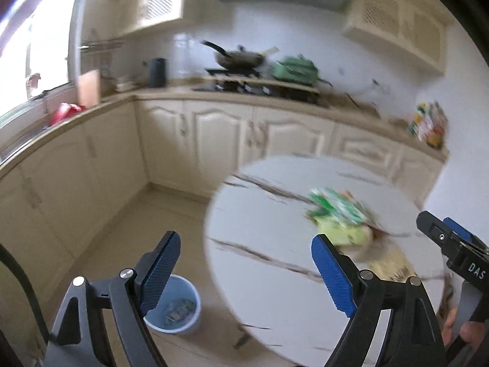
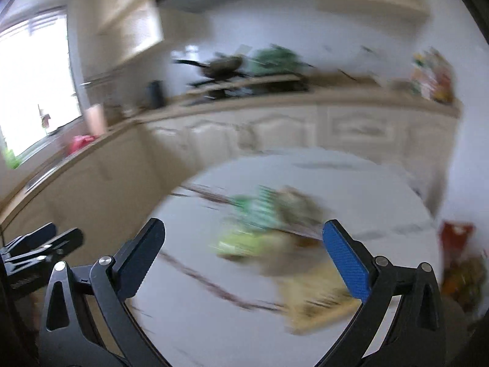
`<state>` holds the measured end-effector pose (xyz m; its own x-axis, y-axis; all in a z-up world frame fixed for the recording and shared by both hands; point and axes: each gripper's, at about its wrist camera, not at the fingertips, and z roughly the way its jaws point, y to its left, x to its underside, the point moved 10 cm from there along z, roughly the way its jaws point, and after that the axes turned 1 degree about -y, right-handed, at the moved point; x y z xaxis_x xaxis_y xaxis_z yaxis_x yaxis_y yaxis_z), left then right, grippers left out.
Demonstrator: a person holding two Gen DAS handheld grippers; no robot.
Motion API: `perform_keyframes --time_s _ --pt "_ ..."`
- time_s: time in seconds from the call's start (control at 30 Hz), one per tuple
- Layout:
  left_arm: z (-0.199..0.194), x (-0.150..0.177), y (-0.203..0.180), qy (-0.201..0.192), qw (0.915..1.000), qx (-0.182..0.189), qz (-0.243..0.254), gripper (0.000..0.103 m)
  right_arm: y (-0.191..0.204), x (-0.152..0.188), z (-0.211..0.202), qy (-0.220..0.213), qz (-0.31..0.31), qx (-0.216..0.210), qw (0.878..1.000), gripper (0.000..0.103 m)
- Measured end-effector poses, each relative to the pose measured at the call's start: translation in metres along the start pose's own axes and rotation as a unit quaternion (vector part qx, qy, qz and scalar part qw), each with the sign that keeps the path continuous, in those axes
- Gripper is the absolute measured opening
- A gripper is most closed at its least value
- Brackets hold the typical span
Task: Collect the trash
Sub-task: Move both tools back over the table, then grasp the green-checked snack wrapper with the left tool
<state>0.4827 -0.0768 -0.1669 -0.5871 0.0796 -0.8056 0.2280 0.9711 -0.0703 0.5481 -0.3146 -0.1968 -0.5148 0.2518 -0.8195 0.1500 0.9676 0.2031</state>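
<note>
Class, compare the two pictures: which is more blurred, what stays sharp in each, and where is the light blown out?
Right wrist view: heavier smear; wrappers streaked, only the right tool crisp. Left wrist view: milder blur; left tool and blue bin fairly clear. Both: the window glares white, and fisheye bends the counter.

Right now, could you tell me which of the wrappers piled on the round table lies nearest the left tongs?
The yellow-green wrapper, right beside the tongs' blue pad; the green-and-white wrapper lies behind it, farther off.

Trash pile (image 2: 269, 229) on round table (image 2: 366, 189) smeared by blur, wrappers unreadable; bin (image 1: 174, 309) partly hidden behind left gripper finger (image 1: 159, 272); counter bag (image 2: 432, 76) too blurred to ID.
</note>
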Motion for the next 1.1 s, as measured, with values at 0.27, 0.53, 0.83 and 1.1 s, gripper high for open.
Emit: perform_keyframes --time_s 0.27,0.53,0.83,1.1 --pt "0.063 -0.019 -0.056 0.062 0.9971 0.042 0.012 0.085 -0.082 0.034 0.010 0.055 0.033 0.027 0.998 0.103" --pt "0.177 -0.087 -0.073 0.109 0.9906 0.074 0.038 0.085 -0.119 0.037 0.027 0.058 0.053 0.040 0.996 0.103" --pt "0.308 -0.113 -0.114 0.175 0.9825 0.051 0.039 0.085 -0.151 0.043 0.053 0.077 0.076 0.042 0.993 0.103" --pt "0.361 -0.116 -0.118 0.204 0.9772 0.045 0.034 0.064 -0.159 0.043 0.072 0.086 0.085 0.034 0.992 0.103"
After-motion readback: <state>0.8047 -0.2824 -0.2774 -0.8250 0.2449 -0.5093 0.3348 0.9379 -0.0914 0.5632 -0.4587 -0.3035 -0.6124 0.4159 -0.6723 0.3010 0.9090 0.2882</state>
